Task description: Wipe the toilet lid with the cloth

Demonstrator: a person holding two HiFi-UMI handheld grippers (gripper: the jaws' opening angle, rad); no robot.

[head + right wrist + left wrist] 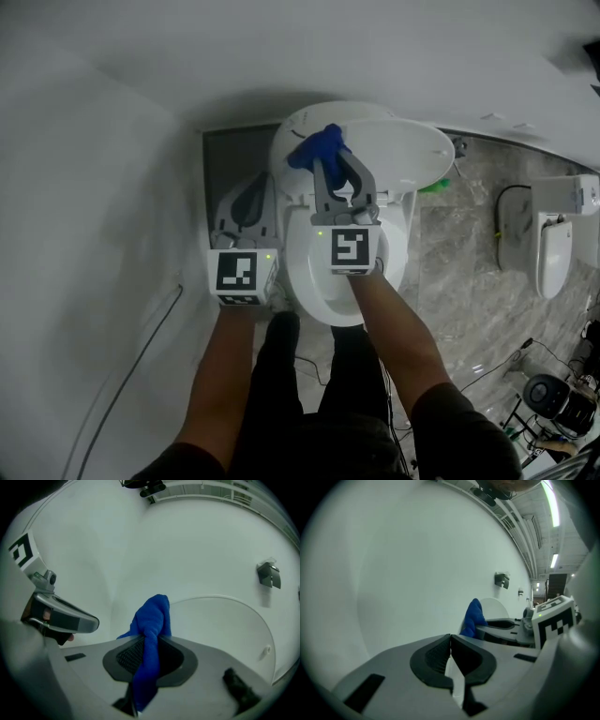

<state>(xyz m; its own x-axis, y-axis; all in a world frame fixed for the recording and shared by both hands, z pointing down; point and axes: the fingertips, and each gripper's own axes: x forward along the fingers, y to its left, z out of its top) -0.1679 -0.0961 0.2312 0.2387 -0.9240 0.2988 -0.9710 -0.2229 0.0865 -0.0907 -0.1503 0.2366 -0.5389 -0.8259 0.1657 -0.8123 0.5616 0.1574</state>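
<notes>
**A:** Where is the cloth sitting?

**B:** The right gripper (330, 167) is clamping the blue cloth (319, 148). Its jaws are pressing on a bunched fold, and the wad is poking out just in front of the raised toilet lid (398, 150). I cannot tell whether the cloth is touching the lid.

**A:** And the other one?

**B:** The left gripper (251, 187) is hanging to the left of the lid, with its jaws pressed together and nothing between them.

**A:** How is the cloth going to handle?

**B:** I'm judging it soft, light and floppy, since it is drooping through the jaws. Gripping it by the bunched middle, as now, is leaving a padded wad for rubbing. A corner hold would likely be letting it trail. The lid is looking smooth and hard, so the cloth should be sliding easily over it.

**A:** What is each view adding?

**B:** The right gripper view is showing the cloth running down between the pads (129, 656), with the lid's curved edge behind. The head view is hiding that grip under the gripper's body. Only the head view is showing the seat (305, 272) below the lid and both arms.
</notes>
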